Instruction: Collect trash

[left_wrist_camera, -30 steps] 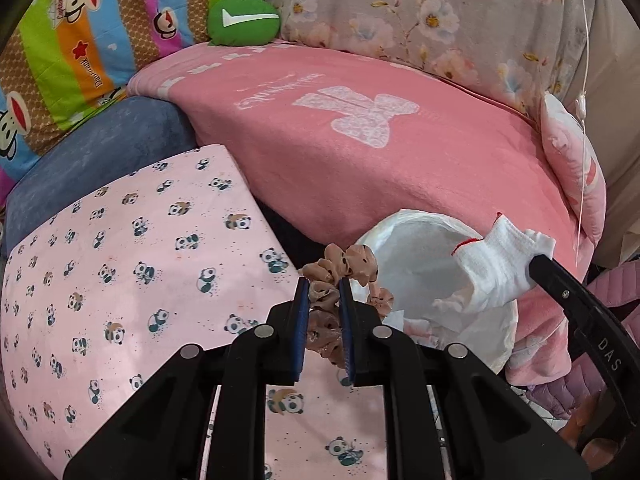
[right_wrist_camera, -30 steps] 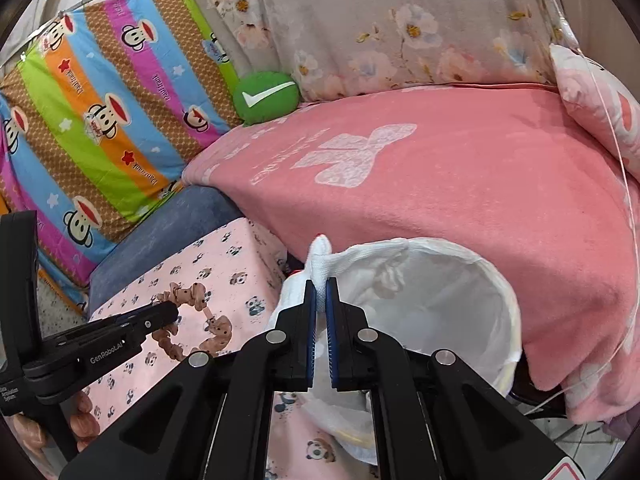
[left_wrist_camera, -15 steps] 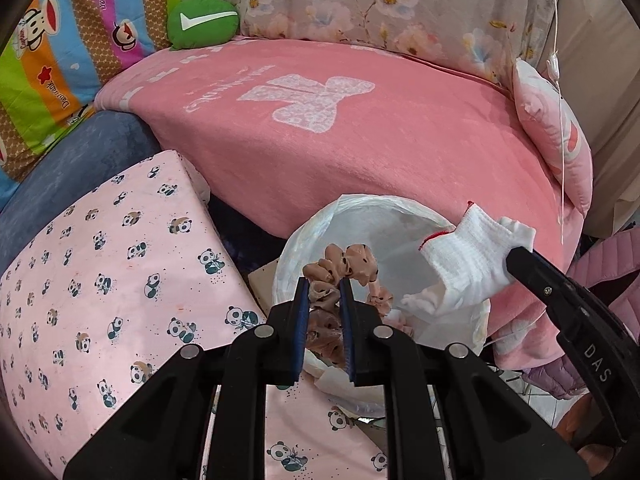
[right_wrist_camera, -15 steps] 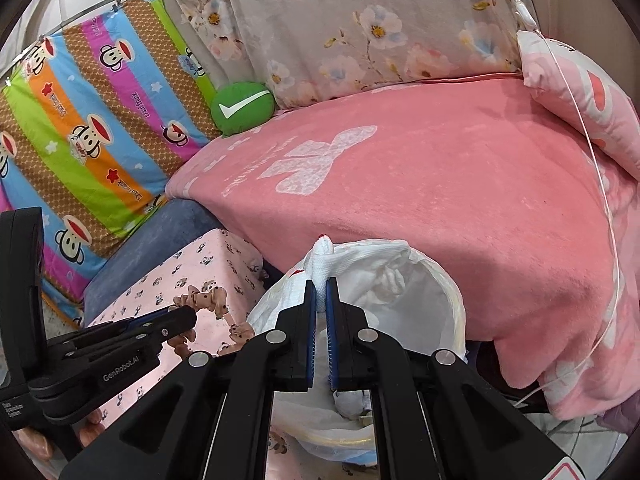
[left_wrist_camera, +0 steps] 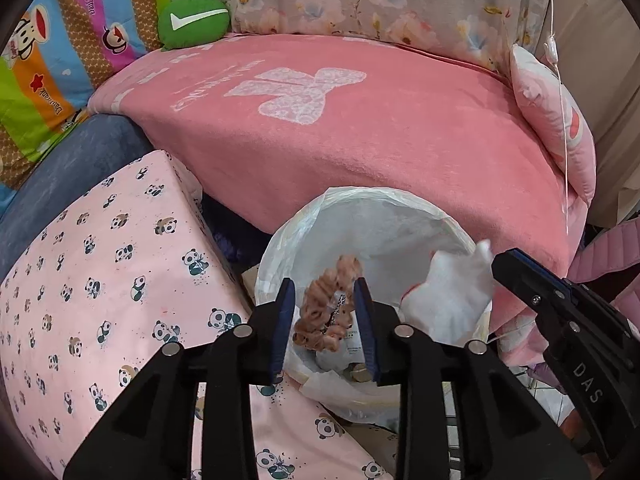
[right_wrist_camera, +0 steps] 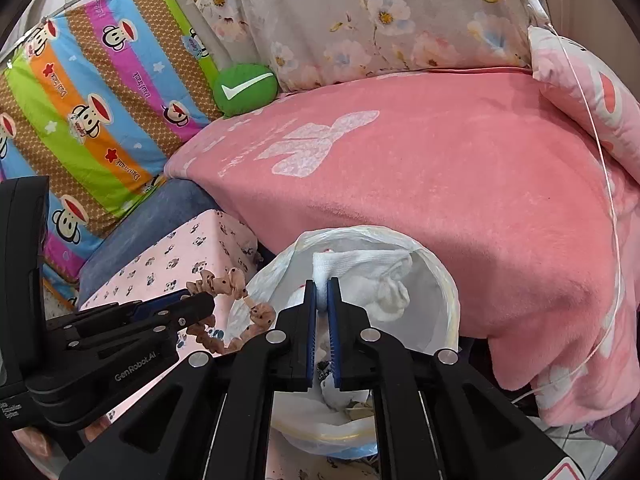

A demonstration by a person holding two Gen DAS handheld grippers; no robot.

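Observation:
A brown ruffled scrunchie (left_wrist_camera: 326,308) hangs blurred between the fingers of my left gripper (left_wrist_camera: 323,286). Its jaws are opening, and a gap shows at each pad. The scrunchie is over the mouth of a bin lined with a white bag (left_wrist_camera: 360,208). My right gripper (right_wrist_camera: 321,284) is shut on a white sock (right_wrist_camera: 372,276) and holds it above the same bin (right_wrist_camera: 448,292). The right wrist view shows the left gripper (right_wrist_camera: 200,304) at the left of the bin, with the scrunchie (right_wrist_camera: 228,284) at its tip. The left wrist view shows the right gripper (left_wrist_camera: 520,268) with the sock (left_wrist_camera: 452,292).
The bin stands between a pink blanket-covered bed (left_wrist_camera: 360,128) and a pink panda-print cushion (left_wrist_camera: 100,264). A green pillow (left_wrist_camera: 192,20) and a striped monkey-print cloth (right_wrist_camera: 100,100) lie behind. A thin white cord (right_wrist_camera: 600,160) hangs at the right beside a pink pillow (left_wrist_camera: 552,120).
Both grippers have come over the bin's mouth. The left jaws, clamped on the scrunchie before, have spread and it now hangs loose between them. The right still pinches the sock.

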